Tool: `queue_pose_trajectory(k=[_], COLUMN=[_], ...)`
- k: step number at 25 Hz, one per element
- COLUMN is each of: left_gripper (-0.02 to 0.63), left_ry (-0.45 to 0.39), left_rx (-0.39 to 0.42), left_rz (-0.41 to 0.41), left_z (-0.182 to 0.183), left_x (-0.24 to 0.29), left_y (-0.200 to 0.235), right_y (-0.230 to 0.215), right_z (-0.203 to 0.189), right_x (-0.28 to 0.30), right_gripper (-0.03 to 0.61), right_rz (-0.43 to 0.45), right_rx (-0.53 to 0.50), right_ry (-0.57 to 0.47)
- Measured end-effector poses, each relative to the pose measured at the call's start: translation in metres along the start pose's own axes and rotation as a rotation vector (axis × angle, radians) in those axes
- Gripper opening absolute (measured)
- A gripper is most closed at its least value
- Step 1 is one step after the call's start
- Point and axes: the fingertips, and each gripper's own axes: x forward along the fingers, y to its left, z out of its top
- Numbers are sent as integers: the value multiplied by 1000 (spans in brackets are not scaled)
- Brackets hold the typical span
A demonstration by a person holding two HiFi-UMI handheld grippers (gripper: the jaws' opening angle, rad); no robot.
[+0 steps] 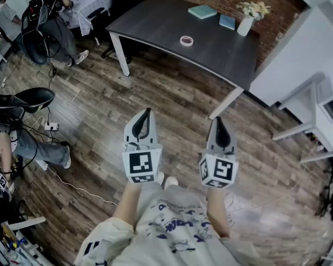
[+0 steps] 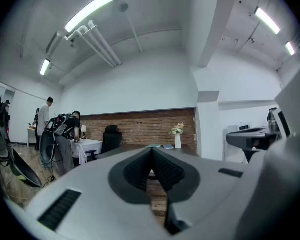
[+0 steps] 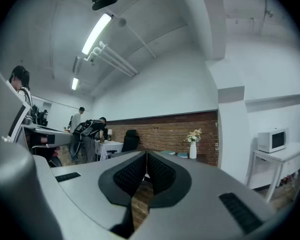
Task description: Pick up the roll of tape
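Note:
The roll of tape point(image 1: 186, 40), a pale ring, lies near the front edge of the dark table point(image 1: 155, 24) in the head view. My left gripper point(image 1: 149, 111) and my right gripper point(image 1: 218, 119) are held level side by side over the wood floor, well short of the table. Both have their jaws shut with nothing between them. In the left gripper view the closed jaws point(image 2: 151, 154) point at the table; the right gripper view shows its closed jaws point(image 3: 146, 156) the same way. The tape is hidden in both gripper views.
On the table's far side lie two teal books point(image 1: 202, 11) and a white vase of flowers point(image 1: 246, 24). A white pillar point(image 1: 299, 54) and a white side table point(image 1: 316, 121) stand at the right. People, an office chair point(image 1: 108, 15) and cables fill the left.

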Motion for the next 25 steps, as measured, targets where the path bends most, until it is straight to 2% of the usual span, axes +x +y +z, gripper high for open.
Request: queue_pose_trajectory(k=[7,11,19,25], left_gripper=[2,2,2,2], left_ry=[-8,-1,14,27], left_rx=[-23,5,5,5], left_rz=[4,5,31,41], left_z=[4,1,-7,-9], left_x=[-2,4,12,26], left_y=[0,-1,-11,-10], right_y=[-1,-7,-20,-31], right_z=[1,-2,-10,-17], right_x=[-2,1,5,19], right_gripper=[6,6,8,7], right_rz=[-4,-2,44,44], right_rx=[-1,4,2,23], right_ry=[0,6,4,21])
